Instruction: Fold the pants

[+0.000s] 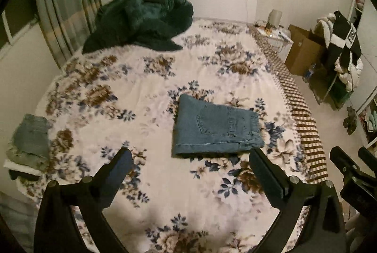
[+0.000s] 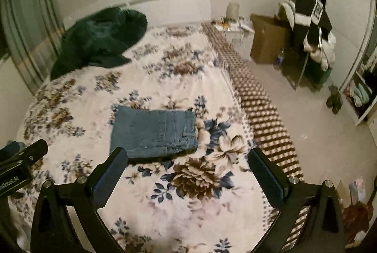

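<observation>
Jeans (image 1: 216, 128) lie folded mid-frame, long axis crosswise, just beyond your left gripper (image 1: 190, 165); both grippers gape empty, right gripper (image 2: 188, 165) equally near.

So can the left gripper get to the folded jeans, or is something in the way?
Probably yes. The left gripper is open and empty, and the jeans lie flat on the blanket just ahead of its fingers. Nothing sits between them; the right gripper hangs off to the side.

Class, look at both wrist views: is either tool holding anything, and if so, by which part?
Nothing is held. The left tool and right tool are both open and empty above the floral bedspread; the folded blue denim pants lie free on it.
</observation>
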`<state>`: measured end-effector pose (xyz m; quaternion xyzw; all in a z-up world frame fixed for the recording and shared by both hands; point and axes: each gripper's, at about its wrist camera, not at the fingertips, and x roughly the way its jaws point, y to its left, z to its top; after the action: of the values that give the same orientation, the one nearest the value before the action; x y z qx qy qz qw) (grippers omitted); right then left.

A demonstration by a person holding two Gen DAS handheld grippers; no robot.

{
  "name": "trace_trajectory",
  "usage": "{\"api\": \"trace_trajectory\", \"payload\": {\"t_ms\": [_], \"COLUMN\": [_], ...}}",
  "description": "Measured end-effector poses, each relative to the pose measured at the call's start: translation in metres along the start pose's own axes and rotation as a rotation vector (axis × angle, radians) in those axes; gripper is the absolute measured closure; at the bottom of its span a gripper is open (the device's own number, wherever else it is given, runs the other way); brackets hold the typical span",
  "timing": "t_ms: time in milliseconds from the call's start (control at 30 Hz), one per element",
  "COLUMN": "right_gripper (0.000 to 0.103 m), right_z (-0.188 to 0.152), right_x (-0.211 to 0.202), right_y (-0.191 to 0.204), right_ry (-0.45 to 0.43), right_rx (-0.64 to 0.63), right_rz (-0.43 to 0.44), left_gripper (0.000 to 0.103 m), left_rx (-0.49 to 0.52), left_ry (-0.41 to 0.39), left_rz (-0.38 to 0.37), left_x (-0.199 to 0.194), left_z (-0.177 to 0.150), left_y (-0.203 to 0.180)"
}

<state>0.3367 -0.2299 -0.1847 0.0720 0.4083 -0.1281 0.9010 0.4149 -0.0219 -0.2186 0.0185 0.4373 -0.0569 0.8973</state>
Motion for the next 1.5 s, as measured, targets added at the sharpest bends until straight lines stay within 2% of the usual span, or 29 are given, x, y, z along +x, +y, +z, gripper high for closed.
{"api": "trace_trajectory", "payload": {"t_ms": [267,400,567,867,1500], "right_gripper": [0.0,0.0,0.0,0.0,0.0], "right_z": [0.004,0.002,-0.003,-0.006,-0.016], "right_x": [-0.145,-0.203,-0.253,-0.29,-0.296], "right_y": [-0.011,-0.013,-0.009,-0.003,-0.005], "right_ry": [-0.121,-0.155,-0.165,-0.174,-0.168], "right_rx": [-0.068,-0.095,-0.115,-0.113,-0.098], "right_rz": [0.061,0.084,0.106,0.084,0.043], "left_gripper": [0.001,0.001,0.001,0.0,0.0], "left_rx": [-0.015,-0.02,-0.037,-0.047,-0.029], "left_ry": [-0.086,-0.117,-0.147,-0.159,-0.172], "left_rz": [0.037,0.046,0.045,0.034,0.053], "left_x": [-0.122,-0.159,-0.192,-0.21,-0.229], "left_z": [-0.015,-0.022,-0.029,-0.039,-0.048], "left_y": [-0.015,-0.018,-0.015,-0.008,-0.007]}}
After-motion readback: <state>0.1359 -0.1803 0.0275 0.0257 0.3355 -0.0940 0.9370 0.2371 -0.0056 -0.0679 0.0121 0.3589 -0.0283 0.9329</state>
